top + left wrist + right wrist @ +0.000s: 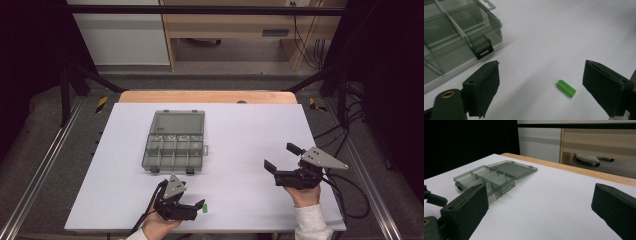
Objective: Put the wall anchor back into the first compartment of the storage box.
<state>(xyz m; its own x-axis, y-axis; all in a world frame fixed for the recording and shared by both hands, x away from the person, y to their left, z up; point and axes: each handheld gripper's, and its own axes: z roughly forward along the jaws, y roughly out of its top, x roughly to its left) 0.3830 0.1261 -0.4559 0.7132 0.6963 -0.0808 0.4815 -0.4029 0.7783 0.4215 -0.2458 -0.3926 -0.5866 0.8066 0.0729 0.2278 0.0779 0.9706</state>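
Between the jaws of the left claw [541, 87], a small green plug [566, 88] lies on the white counter [564, 32], not yet gripped.

The left claw stands wide around the plug, and its pads are apart from it; the plug lies nearer to the jaw on the right side of the left gripper view. Just beyond the claw is the open grey organizer box [174, 146], with its lid laid back and its latch toward the claw. The right claw [281, 161] hovers wide open over the counter, well apart from the box, and it holds nothing. I judge that the work is at its beginning: the plug must be pinched, lifted and put in a compartment.
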